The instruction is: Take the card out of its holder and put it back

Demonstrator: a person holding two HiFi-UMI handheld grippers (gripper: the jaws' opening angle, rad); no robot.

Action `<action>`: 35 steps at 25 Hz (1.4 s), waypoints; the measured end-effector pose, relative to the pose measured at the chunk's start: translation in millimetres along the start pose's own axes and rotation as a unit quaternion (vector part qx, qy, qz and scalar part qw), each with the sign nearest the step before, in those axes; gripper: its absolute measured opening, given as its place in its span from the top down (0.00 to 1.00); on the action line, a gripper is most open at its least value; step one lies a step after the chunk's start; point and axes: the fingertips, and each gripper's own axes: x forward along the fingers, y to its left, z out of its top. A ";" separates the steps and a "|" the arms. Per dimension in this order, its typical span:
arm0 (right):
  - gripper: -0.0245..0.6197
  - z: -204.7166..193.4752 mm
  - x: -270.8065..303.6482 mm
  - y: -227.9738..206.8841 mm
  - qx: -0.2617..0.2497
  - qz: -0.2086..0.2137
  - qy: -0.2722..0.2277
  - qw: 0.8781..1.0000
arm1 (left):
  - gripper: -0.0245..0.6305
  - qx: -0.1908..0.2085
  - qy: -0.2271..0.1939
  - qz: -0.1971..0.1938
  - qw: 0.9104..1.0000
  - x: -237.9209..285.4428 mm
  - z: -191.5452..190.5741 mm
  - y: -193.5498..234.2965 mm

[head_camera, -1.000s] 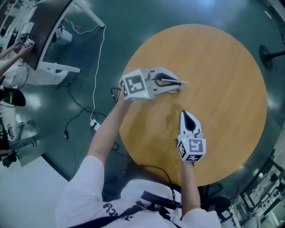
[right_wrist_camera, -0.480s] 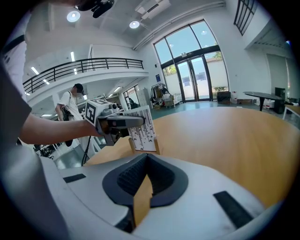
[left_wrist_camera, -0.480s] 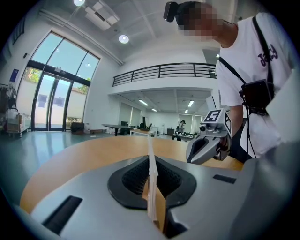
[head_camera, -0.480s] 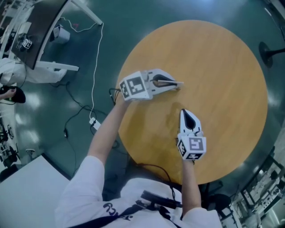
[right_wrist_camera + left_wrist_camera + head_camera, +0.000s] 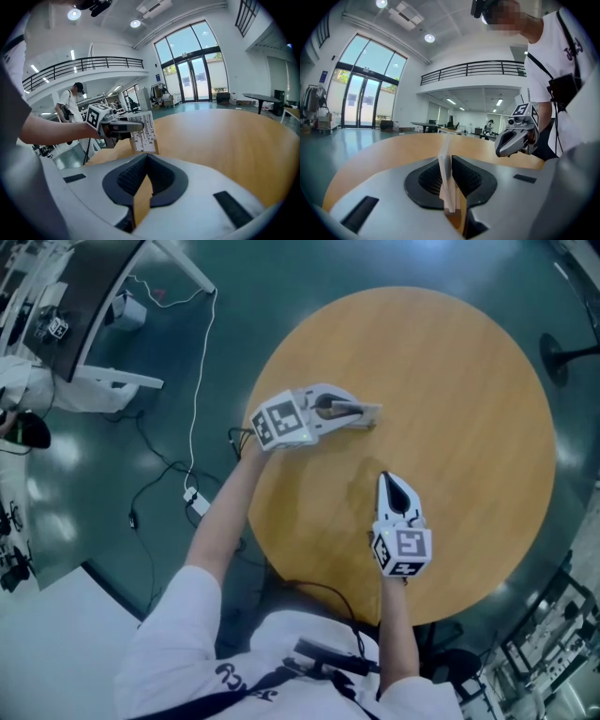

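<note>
A white card [image 5: 371, 412] with black print is pinched edge-on between the jaws of my left gripper [image 5: 359, 413], just above the round wooden table [image 5: 469, 381]. In the left gripper view the card [image 5: 443, 171] stands upright between the pads, with a light wooden piece [image 5: 453, 210] against its lower end. The right gripper view shows the printed card [image 5: 143, 130] with that wooden holder [image 5: 156, 146] along its bottom and side; whether the card sits in it I cannot tell. My right gripper [image 5: 386, 478] hovers nearer the front edge, jaws together and empty.
The table edge runs close behind both grippers on the person's side. Cables [image 5: 192, 427] trail over the dark floor at the left, beside a white desk frame [image 5: 112, 381]. A black stand base [image 5: 572, 357] sits at the far right.
The card in my left gripper has turned and pulled in slightly: its tip reached further right before. My right gripper has stayed put.
</note>
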 end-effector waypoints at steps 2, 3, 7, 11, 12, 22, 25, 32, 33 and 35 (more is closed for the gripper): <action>0.93 1.0 -5.0 -1.2 0.000 -0.004 -0.004 1.000 | 0.90 -0.010 0.000 0.027 1.000 -9.5 -5.4 5.2; 0.93 1.5 -8.0 -0.9 0.001 -0.007 -0.007 1.000 | 0.89 -0.016 0.001 0.044 0.999 -17.3 -10.0 7.8; 0.93 7.4 -21.1 -2.7 0.005 -0.015 -0.023 1.000 | 0.85 -0.052 -0.009 0.126 0.991 -55.4 -22.2 20.1; 0.93 15.1 -32.9 -3.6 0.007 -0.019 -0.043 0.999 | 0.68 -0.088 -0.071 0.207 0.972 -92.7 -9.6 24.3; 0.93 17.3 -35.9 -2.4 0.008 -0.018 -0.048 0.999 | 0.68 -0.094 -0.086 0.222 0.967 -101.0 -5.2 21.5; 0.93 49.4 -83.7 27.5 -0.004 0.007 -0.120 0.993 | 0.68 -0.120 -0.174 0.374 0.903 -156.0 54.3 -60.0; 0.93 62.8 -99.7 39.7 -0.014 0.017 -0.142 0.990 | 0.68 -0.123 -0.187 0.396 0.891 -159.8 71.8 -92.6; 0.93 95.7 -140.2 63.5 -0.040 0.041 -0.195 0.979 | 0.86 -0.071 -0.178 0.420 0.887 -143.9 119.4 -158.6; 0.93 100.2 -144.9 66.8 -0.044 0.043 -0.203 0.977 | 0.90 -0.063 -0.178 0.421 0.887 -141.8 125.0 -165.8; 0.93 109.7 -153.4 72.7 -0.052 0.046 -0.221 0.973 | 0.93 -0.047 -0.176 0.425 0.887 -138.2 135.2 -175.9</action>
